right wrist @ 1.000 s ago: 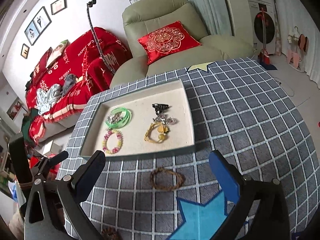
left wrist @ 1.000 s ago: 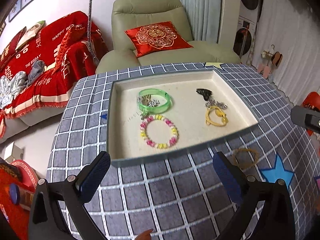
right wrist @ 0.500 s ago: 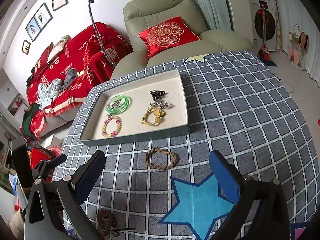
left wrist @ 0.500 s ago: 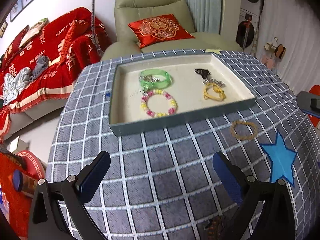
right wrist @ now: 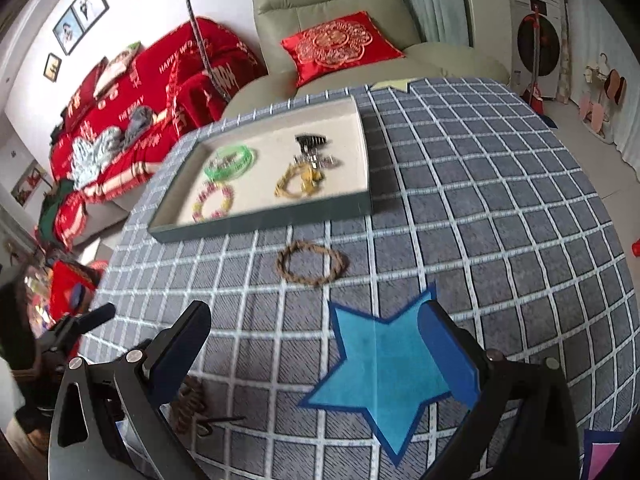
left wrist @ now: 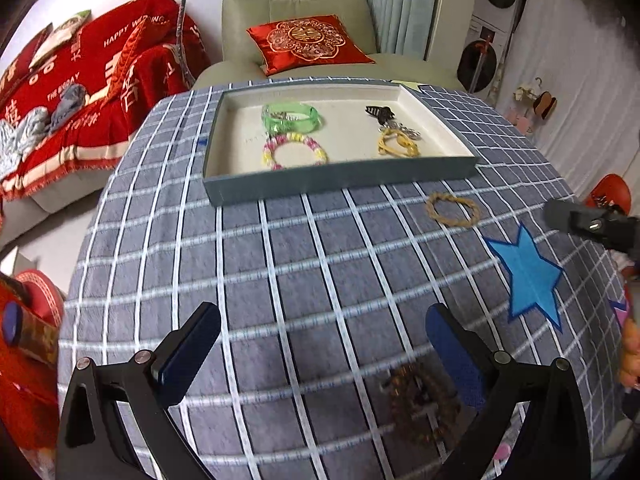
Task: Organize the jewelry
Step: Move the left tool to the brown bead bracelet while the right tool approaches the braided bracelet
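Two bracelets lie outside the tray [right wrist: 264,222]: a braided brown bracelet [right wrist: 311,263] just before its front wall, a dark beaded bracelet [left wrist: 420,396] farther off, between the left gripper's [left wrist: 323,346] wide jaws. Right gripper [right wrist: 316,354] gapes empty.

A tray [left wrist: 340,178] sits on the bench [left wrist: 280,264], toward its far side. In the tray, a bangle [left wrist: 291,117] lies at the back left with a beaded bracelet [left wrist: 294,151] just before it; a hair clip [left wrist: 379,113] lies at the back right, a cord bracelet [left wrist: 397,143] before it. A braided bracelet [right wrist: 311,262] rests on the bench just before the tray's front right corner. A dark bead bracelet [left wrist: 420,396] lies nearer, at the near edge. An armchair [right wrist: 340,12] stands behind the bench, a sofa [right wrist: 140,92] to its left.
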